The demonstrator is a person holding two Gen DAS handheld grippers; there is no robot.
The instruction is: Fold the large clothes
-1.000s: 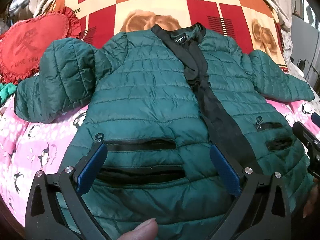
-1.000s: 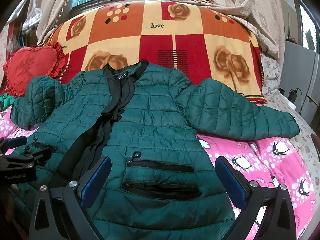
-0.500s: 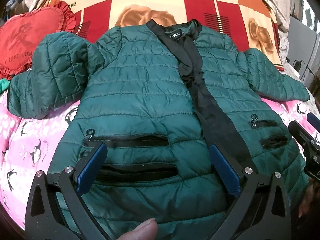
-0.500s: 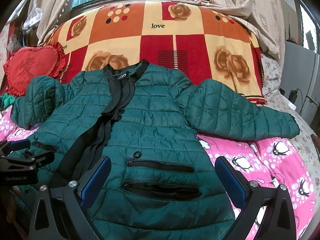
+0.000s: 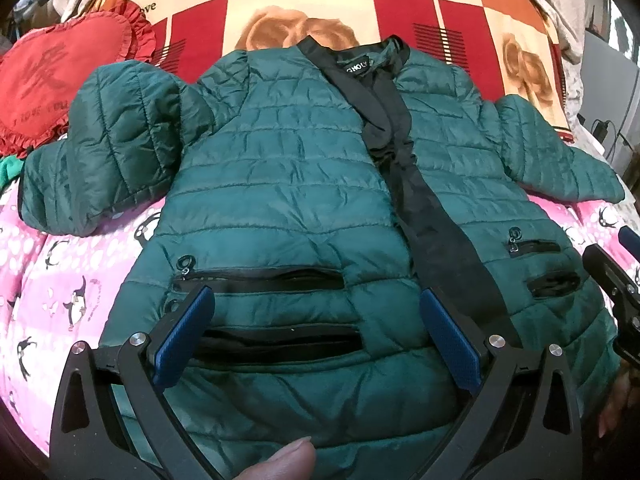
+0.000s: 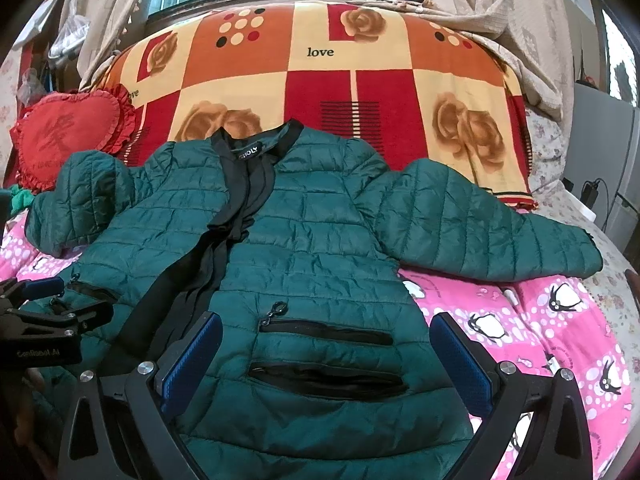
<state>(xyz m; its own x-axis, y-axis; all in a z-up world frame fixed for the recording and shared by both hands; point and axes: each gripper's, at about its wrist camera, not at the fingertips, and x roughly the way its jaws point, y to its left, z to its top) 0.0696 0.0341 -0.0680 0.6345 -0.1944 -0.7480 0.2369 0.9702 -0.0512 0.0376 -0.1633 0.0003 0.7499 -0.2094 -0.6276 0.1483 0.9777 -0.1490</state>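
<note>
A bed (image 6: pixel 560 328) under a window carries the work. Each tool, left tool (image 5: pixel 316 332) and right tool (image 6: pixel 326 356), hangs spread and empty over the hem of the green jacket (image 6: pixel 304 248), lying flat ahead with sleeves out. Folding seems unstarted; next, probably pinch a sleeve (image 6: pixel 480 224).

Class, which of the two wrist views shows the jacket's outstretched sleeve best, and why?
The right wrist view: the outstretched sleeve of the jacket lies in full from shoulder to cuff on the pink penguin bedding. The left wrist view shows it squeezed at the right edge.
</note>
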